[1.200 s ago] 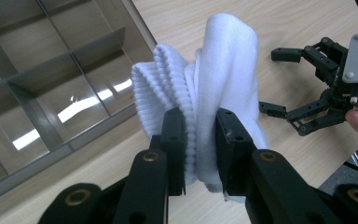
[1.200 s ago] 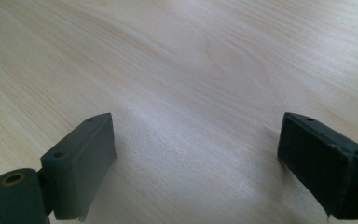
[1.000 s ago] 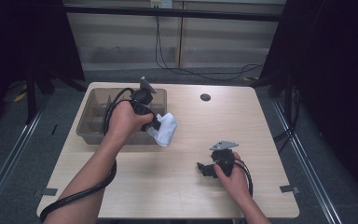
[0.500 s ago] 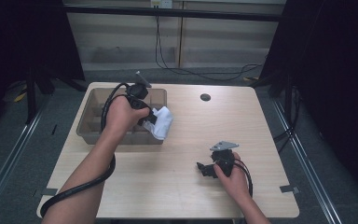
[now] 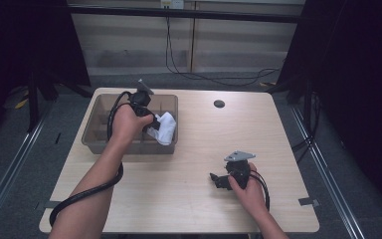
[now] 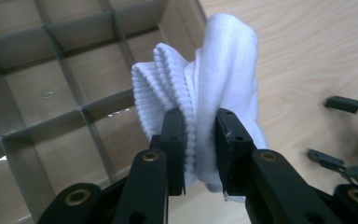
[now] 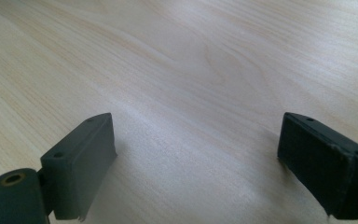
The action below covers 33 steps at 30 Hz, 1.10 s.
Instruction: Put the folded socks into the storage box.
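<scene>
Wood table [image 5: 189, 149] w/ divided bin [image 5: 97, 134], right gripper [image 5: 218, 180].

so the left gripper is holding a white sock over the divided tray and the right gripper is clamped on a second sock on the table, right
Not quite. The left gripper does hold the white sock over the divided tray, but the right gripper holds nothing: the right gripper view shows its jaws wide apart over the bare table.

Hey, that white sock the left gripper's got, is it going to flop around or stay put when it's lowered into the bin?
The white sock bunches between the left gripper, so it's probably soft and floppy. It likely slumps where dropped, not rolls.
</scene>
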Motion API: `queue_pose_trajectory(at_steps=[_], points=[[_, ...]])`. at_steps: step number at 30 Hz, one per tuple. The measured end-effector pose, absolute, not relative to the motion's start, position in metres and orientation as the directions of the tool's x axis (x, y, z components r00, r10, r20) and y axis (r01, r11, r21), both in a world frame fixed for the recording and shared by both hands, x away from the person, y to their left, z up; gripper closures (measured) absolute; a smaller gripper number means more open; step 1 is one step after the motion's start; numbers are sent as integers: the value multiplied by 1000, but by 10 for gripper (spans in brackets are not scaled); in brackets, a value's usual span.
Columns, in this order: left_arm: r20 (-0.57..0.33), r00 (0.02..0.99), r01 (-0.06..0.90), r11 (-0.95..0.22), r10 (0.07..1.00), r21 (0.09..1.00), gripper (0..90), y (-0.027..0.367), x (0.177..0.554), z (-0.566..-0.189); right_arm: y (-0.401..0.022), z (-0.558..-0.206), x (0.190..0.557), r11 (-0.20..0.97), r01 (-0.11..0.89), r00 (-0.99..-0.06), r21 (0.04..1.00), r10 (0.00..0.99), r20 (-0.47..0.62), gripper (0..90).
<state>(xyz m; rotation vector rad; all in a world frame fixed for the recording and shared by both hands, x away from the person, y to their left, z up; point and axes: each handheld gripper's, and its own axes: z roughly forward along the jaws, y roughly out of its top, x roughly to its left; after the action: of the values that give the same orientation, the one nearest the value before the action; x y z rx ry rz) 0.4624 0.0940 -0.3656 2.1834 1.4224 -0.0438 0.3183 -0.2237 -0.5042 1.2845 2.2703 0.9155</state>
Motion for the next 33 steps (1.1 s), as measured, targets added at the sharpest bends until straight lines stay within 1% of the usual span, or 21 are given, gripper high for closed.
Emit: queue_pose_trajectory(at_steps=[4, 11, 19, 27, 33], points=[[-319, 419, 867, -270, 850, 420, 751, 94, 468, -373, -224, -504, 318, 369, 613, -512, 698, 859, -4, 107], [-305, 408, 869, -265, 860, 418, 748, 89, 472, -385, -224, -505, 318, 370, 612, -513, 699, 858, -4, 107], [-317, 390, 880, -248, 864, 406, 745, 87, 473, -396, -224, -505, 318, 372, 610, -515, 700, 857, -6, 107], [-317, 391, 880, -250, 864, 404, 739, 86, 473, -401, -224, -505, 318, 370, 610, -514, 700, 858, -6, 107], [-289, 407, 869, -270, 866, 415, 713, 86, 473, -404, -224, -505, 318, 370, 609, -515, 701, 857, -5, 107]])
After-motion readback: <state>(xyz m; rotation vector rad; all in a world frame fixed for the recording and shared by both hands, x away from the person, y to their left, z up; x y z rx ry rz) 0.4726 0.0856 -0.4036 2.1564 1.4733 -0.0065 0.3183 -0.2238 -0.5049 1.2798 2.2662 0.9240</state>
